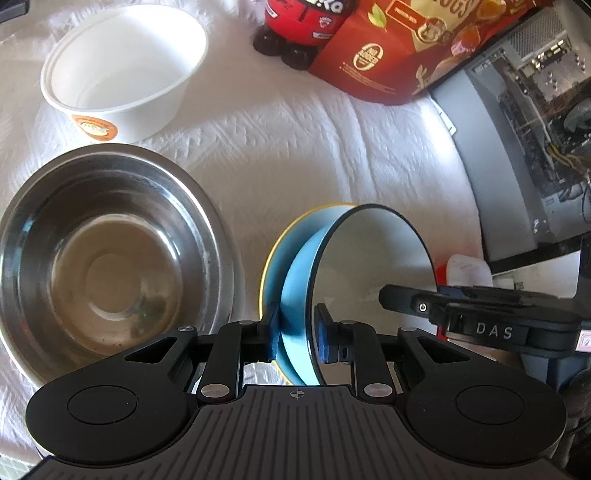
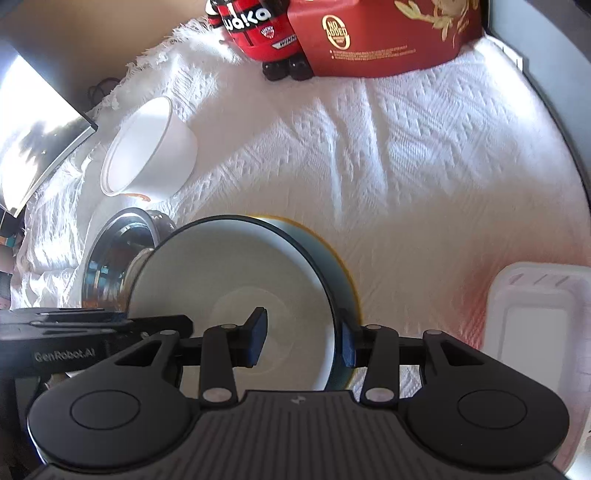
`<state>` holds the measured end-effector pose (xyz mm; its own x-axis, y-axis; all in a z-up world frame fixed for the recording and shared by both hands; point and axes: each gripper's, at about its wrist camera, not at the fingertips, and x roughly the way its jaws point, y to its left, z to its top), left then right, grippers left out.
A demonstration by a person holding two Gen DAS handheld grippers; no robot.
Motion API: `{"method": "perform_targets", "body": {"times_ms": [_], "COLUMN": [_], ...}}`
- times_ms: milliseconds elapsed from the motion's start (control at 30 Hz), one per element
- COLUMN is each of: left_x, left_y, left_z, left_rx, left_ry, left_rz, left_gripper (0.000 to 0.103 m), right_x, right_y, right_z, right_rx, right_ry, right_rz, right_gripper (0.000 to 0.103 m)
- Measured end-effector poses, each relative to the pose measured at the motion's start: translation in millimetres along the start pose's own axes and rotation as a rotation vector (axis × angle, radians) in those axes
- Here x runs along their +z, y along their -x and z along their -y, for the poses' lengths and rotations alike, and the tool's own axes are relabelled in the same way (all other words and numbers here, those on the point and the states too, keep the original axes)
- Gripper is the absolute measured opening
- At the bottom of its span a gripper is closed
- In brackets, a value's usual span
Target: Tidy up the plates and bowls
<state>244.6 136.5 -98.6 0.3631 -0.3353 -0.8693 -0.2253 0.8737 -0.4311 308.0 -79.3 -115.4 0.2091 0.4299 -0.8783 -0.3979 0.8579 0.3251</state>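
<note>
A blue bowl with a white inside and dark rim stands tilted on its edge over a blue plate with a yellow rim. My left gripper is shut on the bowl's near wall, one pad on the blue outside and one inside. In the right wrist view the same bowl is gripped by my right gripper, shut on its right wall with the left finger inside. The plate peeks out behind it.
A steel bowl sits left of the plate, with a white paper bowl beyond it. A red box and a red toy figure stand at the back. A white plastic tray lies at the right. A computer case borders the white cloth.
</note>
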Motion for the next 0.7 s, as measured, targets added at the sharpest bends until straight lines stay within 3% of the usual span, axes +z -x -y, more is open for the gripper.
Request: {"method": "perform_targets", "body": {"times_ms": [433,700], "left_x": [-0.5,-3.3], "left_y": [32.3,29.4], "left_z": [-10.3,-18.2], "left_rx": [-0.079,-0.056], "left_ry": [0.034,0.02], "left_rz": [0.092,0.079], "left_gripper": [0.019,0.018], "right_x": [-8.3,-10.4], "right_y": [23.8,28.7], "right_z": [-12.9,-18.6], "right_rx": [-0.066,-0.083], "right_ry": [0.014,-0.011], "right_rz": [0.127,0.167], "right_gripper": [0.043,0.045]}}
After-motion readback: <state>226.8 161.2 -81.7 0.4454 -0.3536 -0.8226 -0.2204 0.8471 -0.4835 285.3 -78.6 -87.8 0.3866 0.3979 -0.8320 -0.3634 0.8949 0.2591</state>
